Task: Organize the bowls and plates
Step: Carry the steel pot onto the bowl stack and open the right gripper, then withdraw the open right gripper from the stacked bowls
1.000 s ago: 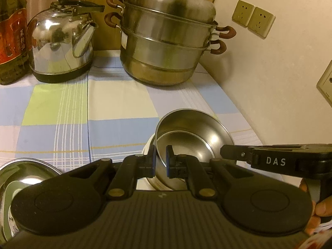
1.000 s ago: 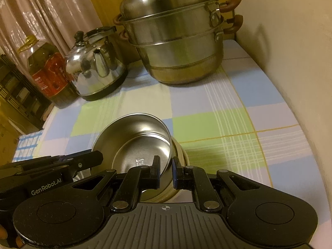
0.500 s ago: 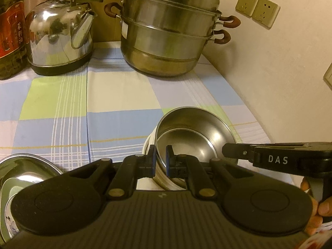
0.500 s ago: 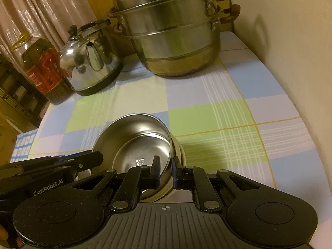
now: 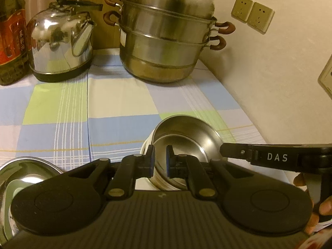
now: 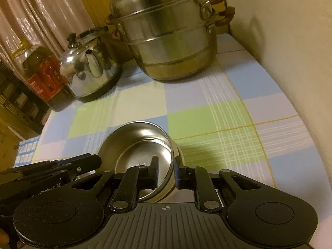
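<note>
A steel bowl (image 5: 186, 137) (image 6: 137, 143) sits tilted inside a white bowl (image 5: 145, 147) (image 6: 178, 152) on the checked tablecloth (image 5: 116, 103). My left gripper (image 5: 160, 162) is shut on the steel bowl's near-left rim. It shows in the right wrist view as a black arm (image 6: 62, 166) at the bowl's left. My right gripper (image 6: 165, 169) straddles the bowl's right rim. Its jaws are opening, and the left finger (image 6: 154, 166) stands off the wall. In the left wrist view it is the black arm marked DAS (image 5: 269, 156).
A tall steel steamer pot (image 5: 166, 41) (image 6: 166, 33), a kettle (image 5: 60, 41) (image 6: 89, 66) and an oil bottle (image 5: 10, 37) (image 6: 41, 70) stand along the back. The wall (image 5: 280, 83) with sockets runs close on the right. Another steel dish (image 5: 22, 172) lies at the near left.
The right gripper's jaws have spread apart around the steel bowl's rim. The left gripper keeps its grip, and both hands have hardly moved.
</note>
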### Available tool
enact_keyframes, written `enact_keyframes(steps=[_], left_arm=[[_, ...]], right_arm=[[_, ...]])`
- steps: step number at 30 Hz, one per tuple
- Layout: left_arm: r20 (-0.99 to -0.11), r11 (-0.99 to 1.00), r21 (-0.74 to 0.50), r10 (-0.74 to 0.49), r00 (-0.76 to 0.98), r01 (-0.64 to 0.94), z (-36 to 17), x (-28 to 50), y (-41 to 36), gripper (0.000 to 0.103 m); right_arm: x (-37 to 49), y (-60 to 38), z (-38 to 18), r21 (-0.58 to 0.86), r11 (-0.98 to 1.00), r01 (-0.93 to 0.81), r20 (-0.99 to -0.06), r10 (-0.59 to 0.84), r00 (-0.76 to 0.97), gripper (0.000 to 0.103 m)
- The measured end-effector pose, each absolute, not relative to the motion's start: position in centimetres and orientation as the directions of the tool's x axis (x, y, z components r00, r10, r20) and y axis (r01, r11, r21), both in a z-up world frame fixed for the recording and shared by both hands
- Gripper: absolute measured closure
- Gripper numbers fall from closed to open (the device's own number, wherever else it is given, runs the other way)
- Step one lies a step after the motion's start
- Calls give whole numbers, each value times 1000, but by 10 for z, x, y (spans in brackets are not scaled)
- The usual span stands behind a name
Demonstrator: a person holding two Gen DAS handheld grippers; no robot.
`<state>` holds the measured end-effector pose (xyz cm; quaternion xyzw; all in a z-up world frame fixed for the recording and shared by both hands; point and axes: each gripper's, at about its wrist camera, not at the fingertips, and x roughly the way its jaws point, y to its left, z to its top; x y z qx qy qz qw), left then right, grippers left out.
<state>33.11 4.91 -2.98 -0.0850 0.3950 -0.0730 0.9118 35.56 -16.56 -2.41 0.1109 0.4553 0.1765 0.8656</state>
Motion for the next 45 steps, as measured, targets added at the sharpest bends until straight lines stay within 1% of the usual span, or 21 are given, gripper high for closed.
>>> enact_keyframes(steps=[2,8,14,19,21,28,36,45], left_arm=[[-705,976,-206,-196,681,69,-24,324,49,95],[-702,976,-205,-195,685,68,-9,295,48,95],[-708,978,-199,-185,682,59,0,255,44,94],[-714,981,-187,-169,680,48,6,219,38,89],[-717,982,-185,-164,678,42,7,205,36,89],[-730,984,-178,-138,670,8,6,154,28,88],[-750,988,-151,-89,656,-38,-1,103,17,87],[-770,990,-119,-42,637,-78,-9,66,7,84]], right_arm=[[350,-168,-20,364,908,-209,-740,418,528,73],[324,-174,-9,393,891,-226,-717,451,532,65],[290,-183,0,421,875,-238,-699,481,529,62],[257,-189,6,426,867,-260,-693,497,523,60],[244,-191,8,424,865,-267,-693,500,519,59],[197,-198,9,411,862,-295,-705,506,496,52],[148,-210,6,376,869,-321,-719,492,491,48],[111,-219,-4,352,873,-338,-742,480,468,44]])
